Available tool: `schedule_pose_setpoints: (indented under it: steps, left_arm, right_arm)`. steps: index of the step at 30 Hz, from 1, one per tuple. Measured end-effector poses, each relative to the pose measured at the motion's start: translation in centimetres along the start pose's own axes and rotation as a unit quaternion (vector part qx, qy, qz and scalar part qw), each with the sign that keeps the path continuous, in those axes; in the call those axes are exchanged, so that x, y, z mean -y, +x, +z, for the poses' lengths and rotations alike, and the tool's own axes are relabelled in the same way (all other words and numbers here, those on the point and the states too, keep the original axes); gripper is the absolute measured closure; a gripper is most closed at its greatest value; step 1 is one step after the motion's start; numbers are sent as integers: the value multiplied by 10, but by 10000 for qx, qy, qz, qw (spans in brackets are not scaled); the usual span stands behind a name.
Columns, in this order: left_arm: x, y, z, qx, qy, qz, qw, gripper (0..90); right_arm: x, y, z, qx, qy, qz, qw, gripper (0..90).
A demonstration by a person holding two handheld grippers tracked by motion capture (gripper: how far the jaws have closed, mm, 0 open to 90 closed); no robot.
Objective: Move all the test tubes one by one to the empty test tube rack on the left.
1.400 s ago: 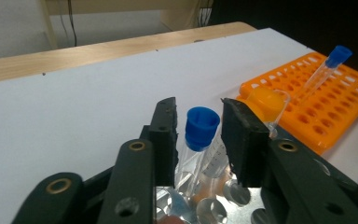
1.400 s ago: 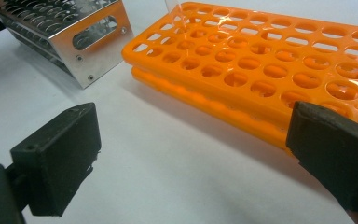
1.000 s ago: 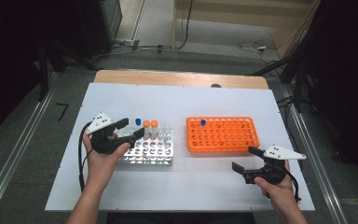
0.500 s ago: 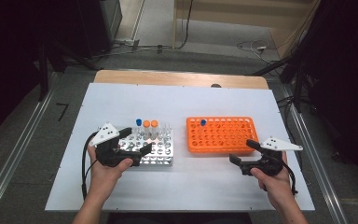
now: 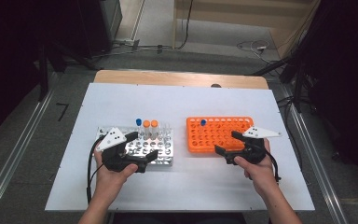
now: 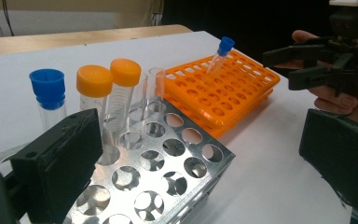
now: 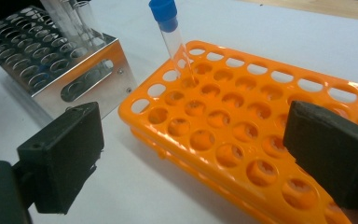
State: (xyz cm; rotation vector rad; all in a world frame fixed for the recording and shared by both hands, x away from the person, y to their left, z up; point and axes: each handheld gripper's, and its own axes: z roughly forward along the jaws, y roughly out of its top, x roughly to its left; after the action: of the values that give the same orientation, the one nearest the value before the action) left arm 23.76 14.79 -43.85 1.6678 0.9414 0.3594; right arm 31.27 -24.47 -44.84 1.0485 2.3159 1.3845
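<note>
My left gripper (image 5: 140, 150) sits over the near-left corner of the metal rack (image 5: 161, 148), jaws spread wide with nothing between the pads – they've just been opening. From the left gripper view the rack's near corner (image 6: 223, 161) pokes into the gap between my jaws, clear of both pads. Three capped tubes stand at the rack's far row: one blue-capped tube (image 6: 49, 95), two orange-capped tubes (image 6: 107, 91), plus a few uncapped clear ones beside them.

My right gripper (image 5: 227, 143) hangs at the near-right edge of the orange rack (image 5: 216, 135), jaws also wide, empty. In the right gripper view the orange rack's near long edge (image 7: 177, 149) runs diagonally between my pads; the one small blue-capped tube (image 7: 170, 35) leans in a hole near its far-left corner.

Free room: a strip of bare white table (image 5: 186, 182) between the two racks, a wide band along the near edge, and open board behind both racks up to the wooden edge (image 5: 177, 77). Racks stand apart, not touching.
</note>
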Motion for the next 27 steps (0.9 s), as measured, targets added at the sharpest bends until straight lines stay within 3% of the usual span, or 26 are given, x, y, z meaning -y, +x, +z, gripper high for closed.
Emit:
schedule_pose_setpoints:
  steps: [11, 21, 27]
  left_arm:
    - [0, -5, 3, 33, -12, 55, 10000, 0]
    - [-1, -6, 2, 5, -21, 80, 10000, 0]
    - [-1, -7, 4, 16, -25, 84, 10000, 0]
  right_arm:
    - [-9, 3, 43, -118, 157, -95, 9998, 210]
    - [-19, 7, 62, -66, 147, 27, 9999, 454]
    - [-18, 14, 74, 155, 294, -132, 9994, 548]
